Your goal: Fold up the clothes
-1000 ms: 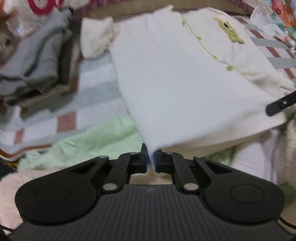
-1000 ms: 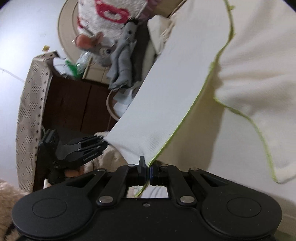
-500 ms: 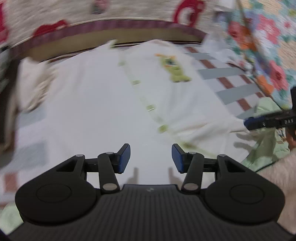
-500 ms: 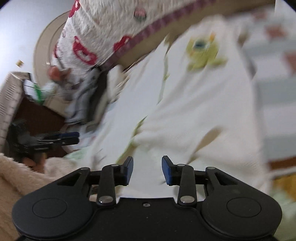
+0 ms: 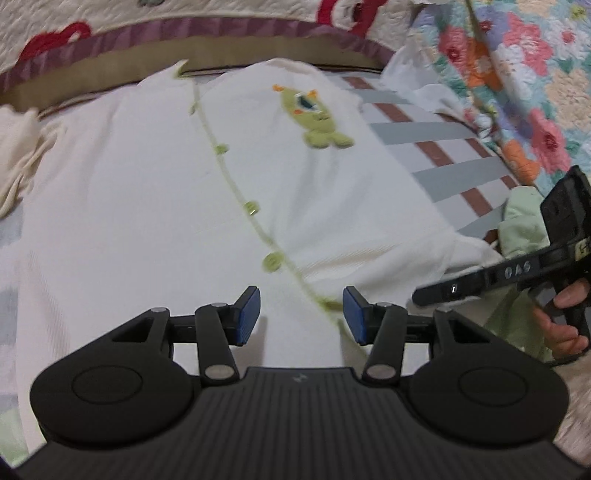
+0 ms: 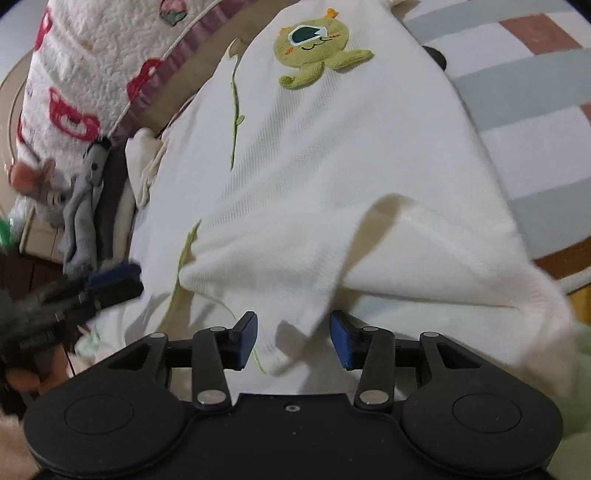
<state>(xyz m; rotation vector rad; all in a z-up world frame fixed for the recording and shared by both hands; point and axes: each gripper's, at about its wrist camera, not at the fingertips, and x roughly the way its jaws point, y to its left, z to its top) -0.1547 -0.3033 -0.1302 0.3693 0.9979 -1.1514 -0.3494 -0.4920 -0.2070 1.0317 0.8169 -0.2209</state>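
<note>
A cream cardigan (image 5: 147, 192) with green trim, green buttons and a green monster patch (image 5: 314, 114) lies spread on the striped bed cover (image 5: 443, 147). My left gripper (image 5: 302, 314) hovers open over its near hem, nothing pressed between the blue pads. In the right wrist view the cardigan (image 6: 332, 166) shows a raised fold near its hem. The right gripper (image 6: 293, 334) has its jaws opening; a flap of the hem lies in the gap, not pinched. Each gripper shows in the other's view: the right gripper (image 5: 480, 284) in a hand, the left gripper (image 6: 110, 280).
A quilted pillow with red prints (image 5: 110, 22) lines the far edge. A floral quilt (image 5: 517, 74) rises at the right, with a pale green garment (image 5: 524, 221) below it. Grey plush toys (image 6: 85, 206) and a crumpled cream cloth (image 5: 18, 147) sit at the left.
Both grippers were shut on the cardigan's hem, holding it up. They have let go and stand open, and the cardigan now lies spread on the bed.
</note>
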